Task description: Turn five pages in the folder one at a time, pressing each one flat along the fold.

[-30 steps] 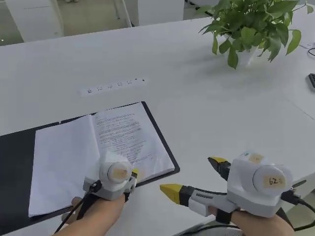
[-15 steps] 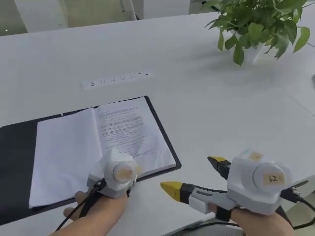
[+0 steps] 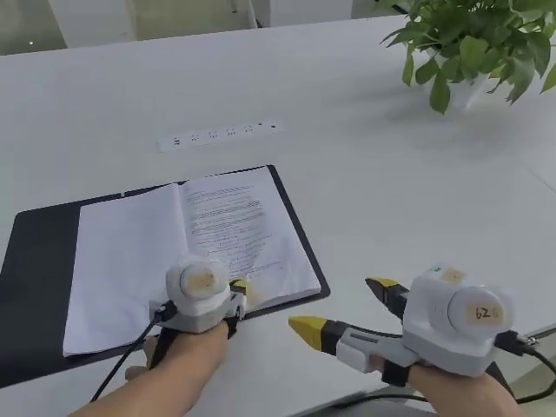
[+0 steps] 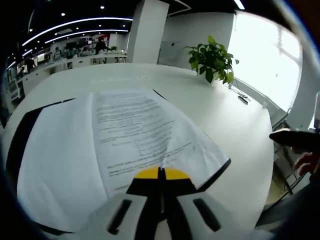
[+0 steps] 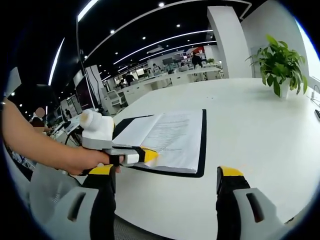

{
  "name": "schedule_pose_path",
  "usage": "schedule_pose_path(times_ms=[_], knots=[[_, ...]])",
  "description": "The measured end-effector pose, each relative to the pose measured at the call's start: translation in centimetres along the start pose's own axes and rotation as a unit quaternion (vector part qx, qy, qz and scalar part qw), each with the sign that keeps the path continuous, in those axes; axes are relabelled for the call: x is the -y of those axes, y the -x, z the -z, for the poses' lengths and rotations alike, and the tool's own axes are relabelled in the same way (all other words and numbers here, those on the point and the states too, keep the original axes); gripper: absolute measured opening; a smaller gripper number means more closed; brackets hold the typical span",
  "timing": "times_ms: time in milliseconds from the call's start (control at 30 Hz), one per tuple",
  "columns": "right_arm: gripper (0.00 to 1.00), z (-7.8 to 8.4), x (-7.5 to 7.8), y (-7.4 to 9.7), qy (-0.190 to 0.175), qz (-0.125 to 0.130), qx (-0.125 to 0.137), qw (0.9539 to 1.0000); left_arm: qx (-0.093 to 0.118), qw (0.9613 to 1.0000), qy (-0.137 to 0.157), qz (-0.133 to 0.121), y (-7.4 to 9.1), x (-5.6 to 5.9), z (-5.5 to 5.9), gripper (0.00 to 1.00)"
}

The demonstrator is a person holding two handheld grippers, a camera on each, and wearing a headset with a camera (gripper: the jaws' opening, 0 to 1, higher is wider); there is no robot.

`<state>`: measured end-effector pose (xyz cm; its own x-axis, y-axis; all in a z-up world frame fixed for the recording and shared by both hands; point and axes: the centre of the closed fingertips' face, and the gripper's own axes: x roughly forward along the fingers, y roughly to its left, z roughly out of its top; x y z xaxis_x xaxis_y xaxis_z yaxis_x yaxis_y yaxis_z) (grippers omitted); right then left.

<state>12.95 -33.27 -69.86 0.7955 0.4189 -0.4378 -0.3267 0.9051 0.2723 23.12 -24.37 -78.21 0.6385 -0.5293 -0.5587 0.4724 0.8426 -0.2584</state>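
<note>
A black folder [image 3: 35,261] lies open on the white table, with a blank sheet on the left and a printed page [image 3: 234,230] on the right. My left gripper [image 3: 239,287] is shut, its yellow tips resting over the near edge of the printed page [image 4: 135,125]; the left gripper [image 4: 161,173] holds nothing that I can see. My right gripper [image 3: 346,307] hovers open over bare table to the right of the folder's near corner. Between the right gripper's [image 5: 166,172] open jaws I see the folder [image 5: 175,132] and the left gripper [image 5: 149,156].
A white power strip [image 3: 221,135] lies on the table beyond the folder. A potted plant [image 3: 473,48] stands at the far right. The table's near edge [image 3: 295,401] runs just below both grippers.
The head view has shifted, so the folder sits a little further right in the picture. The left gripper stays at the printed page's near edge, and the right gripper holds its place.
</note>
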Motion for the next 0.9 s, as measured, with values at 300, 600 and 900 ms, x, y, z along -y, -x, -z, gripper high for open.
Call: schedule_pose_path(times_ms=[300, 600, 900], knots=[[0.74, -0.9, 0.6, -1.7, -0.025, -0.013, 0.016, 0.9995, 0.005, 0.9939, 0.110, 0.011, 0.1, -0.2, -0.1, 0.00], [0.67, -0.7, 0.8, -3.3, -0.037, -0.025, 0.012, 0.9989, 0.004, 0.9787, 0.204, 0.019, 0.0, -0.6, -0.1, 0.00], [0.55, 0.2, 0.8, -5.7, -0.059, -0.049, -0.014, 0.9970, 0.005, 0.9697, 0.243, 0.021, 0.0, -0.7, 0.0, 0.00]])
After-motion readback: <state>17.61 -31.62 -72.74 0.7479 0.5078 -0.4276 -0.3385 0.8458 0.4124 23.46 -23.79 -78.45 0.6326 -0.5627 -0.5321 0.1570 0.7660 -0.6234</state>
